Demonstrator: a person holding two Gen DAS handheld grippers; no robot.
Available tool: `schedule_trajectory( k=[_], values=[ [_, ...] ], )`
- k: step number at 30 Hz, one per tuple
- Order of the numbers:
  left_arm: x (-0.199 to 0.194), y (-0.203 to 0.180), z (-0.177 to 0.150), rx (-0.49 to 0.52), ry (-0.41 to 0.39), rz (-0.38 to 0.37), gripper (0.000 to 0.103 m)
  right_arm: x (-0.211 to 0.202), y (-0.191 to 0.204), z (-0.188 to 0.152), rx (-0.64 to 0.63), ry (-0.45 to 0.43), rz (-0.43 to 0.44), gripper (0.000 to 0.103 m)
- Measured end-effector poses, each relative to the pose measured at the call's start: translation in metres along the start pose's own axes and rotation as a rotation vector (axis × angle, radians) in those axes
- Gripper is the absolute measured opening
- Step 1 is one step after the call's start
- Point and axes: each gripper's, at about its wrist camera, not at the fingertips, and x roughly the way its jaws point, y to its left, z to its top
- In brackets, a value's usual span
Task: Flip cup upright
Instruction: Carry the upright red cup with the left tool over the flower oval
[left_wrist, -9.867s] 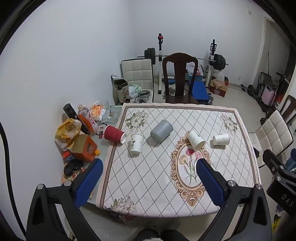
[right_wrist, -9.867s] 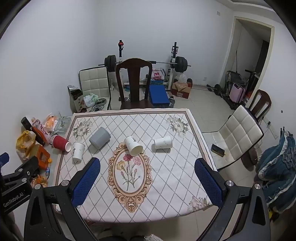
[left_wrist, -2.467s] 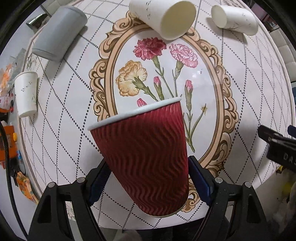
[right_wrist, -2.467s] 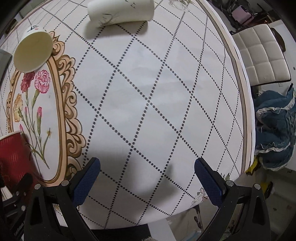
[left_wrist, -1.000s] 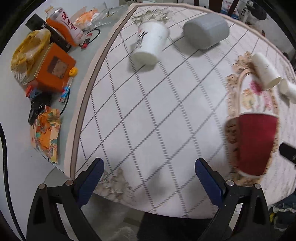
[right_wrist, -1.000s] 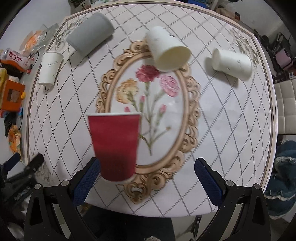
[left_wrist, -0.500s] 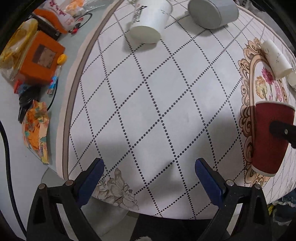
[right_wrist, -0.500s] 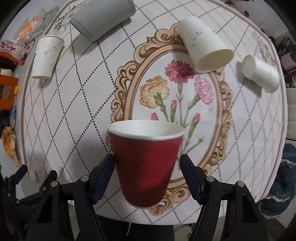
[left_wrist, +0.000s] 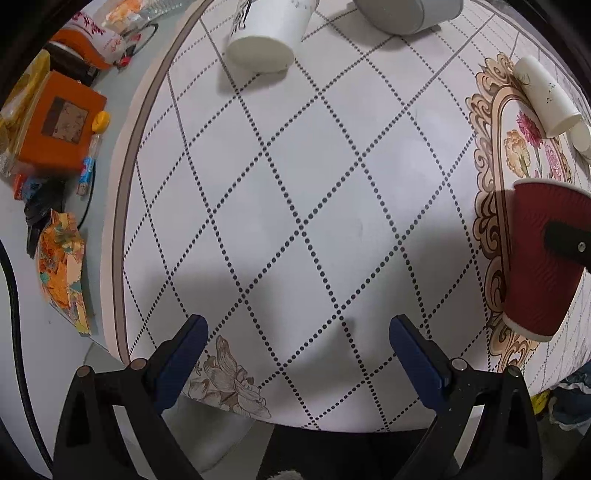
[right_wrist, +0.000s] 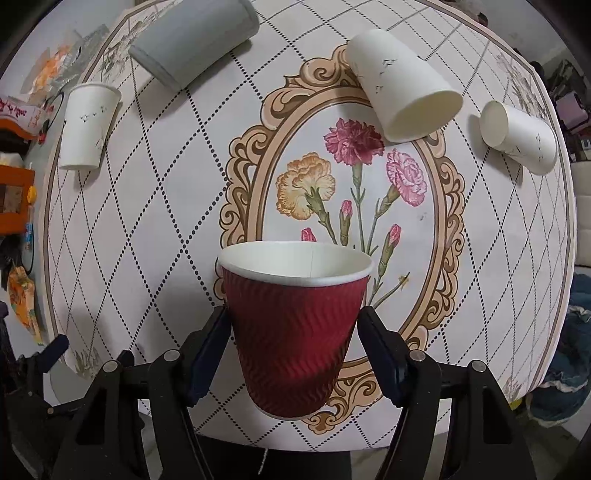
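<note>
Near the front edge of the table (right_wrist: 532, 280), over the ornate oval frame printed on the cloth, the red cup (right_wrist: 295, 325) stands mouth-up with its long axis close to vertical, and the right gripper (right_wrist: 293, 343) has its 2 blue pads pressed against the ribbed wall on either side, jaws narrowed onto it. From the left wrist view the same red cup (left_wrist: 541, 258) sits far off to the right, with a black finger of the right tool across it, so the right hand is plainly the nearer one. The left gripper (left_wrist: 299, 343) hangs over bare cloth with its jaws wide and nothing between them. Whether the base is fully seated on the cloth I cannot tell; it looks very close. Judging from this, the flip of this cup looks done, and what remains is to let go straight outward without tipping it. 4 other cups lie or stand further back: a grey cup (right_wrist: 192, 40) on its side, 2 white cups tipped over and 1 upside down. On the orange carton (left_wrist: 86, 44) red characters show, too small to read.
</note>
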Motion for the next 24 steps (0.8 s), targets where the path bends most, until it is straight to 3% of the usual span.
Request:
schedule_trajectory(
  k=[10,21,24],
  values=[
    [-0.005,0.018,0.014,-0.035,0.006,-0.02,0.1,-0.036,-0.011,-0.009,0.049,-0.228,-0.01,0.072],
    [0.009,0.034,0.048,-0.081,0.004,-0.01,0.1,-0.048,0.027,0.028,0.085,-0.575,0.017,0.072],
    [0.015,0.032,0.051,-0.076,0.001,0.0,0.1,-0.038,0.032,0.03,0.081,-0.632,0.007,0.072]
  ],
)
